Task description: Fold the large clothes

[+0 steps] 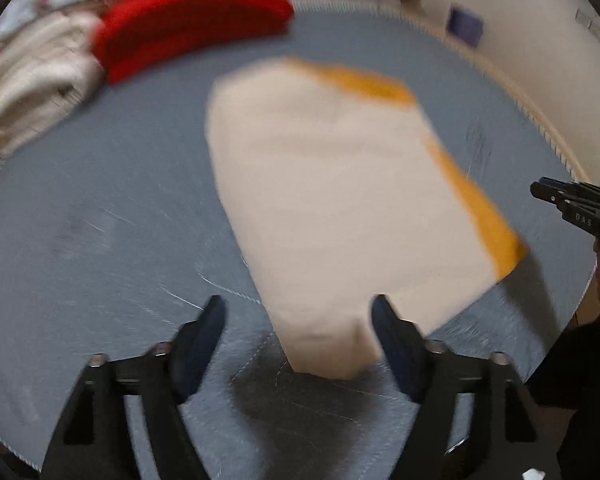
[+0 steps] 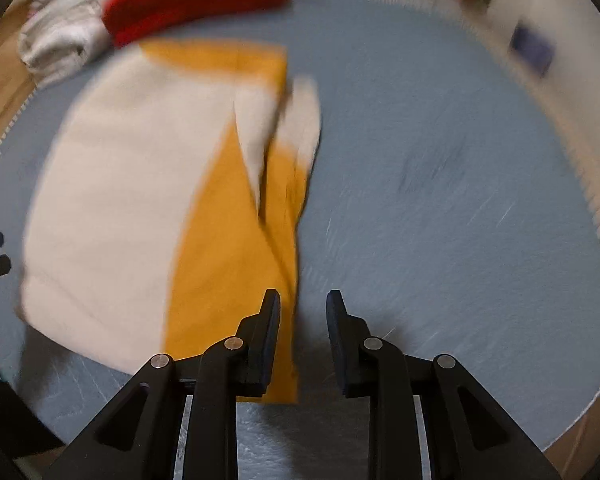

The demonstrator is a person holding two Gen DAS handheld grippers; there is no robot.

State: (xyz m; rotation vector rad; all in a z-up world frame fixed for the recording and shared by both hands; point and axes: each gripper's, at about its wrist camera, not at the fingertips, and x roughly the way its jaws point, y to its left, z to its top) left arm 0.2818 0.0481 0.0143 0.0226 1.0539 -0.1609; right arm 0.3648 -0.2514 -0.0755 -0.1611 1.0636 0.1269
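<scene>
1. The left gripper (image 1: 298, 316) is hanging over the near end of the cream and mustard garment (image 1: 332, 200), its jaws standing wide and pressing on nothing; the cloth lies below them, not pinched, which suggests a fold has been laid and let go.
2. The right gripper (image 2: 303, 312) is standing with its jaws narrowly parted and nothing between them, the mustard edge just beside its left finger (image 2: 270, 320).
3. The garment is lying folded into a compact rectangle in the middle of the grey mat (image 1: 100, 220), probably so both hands can reach its ends.
4. Beyond it, a red folded piece (image 1: 188, 20) and cream folded pieces (image 1: 36, 76) are sitting stacked at the mat's far edge, apparently a pile of finished work kept clear of the folding space.
5. Farther off, blurred coloured items are lining the wall; what they are cannot be told.
</scene>
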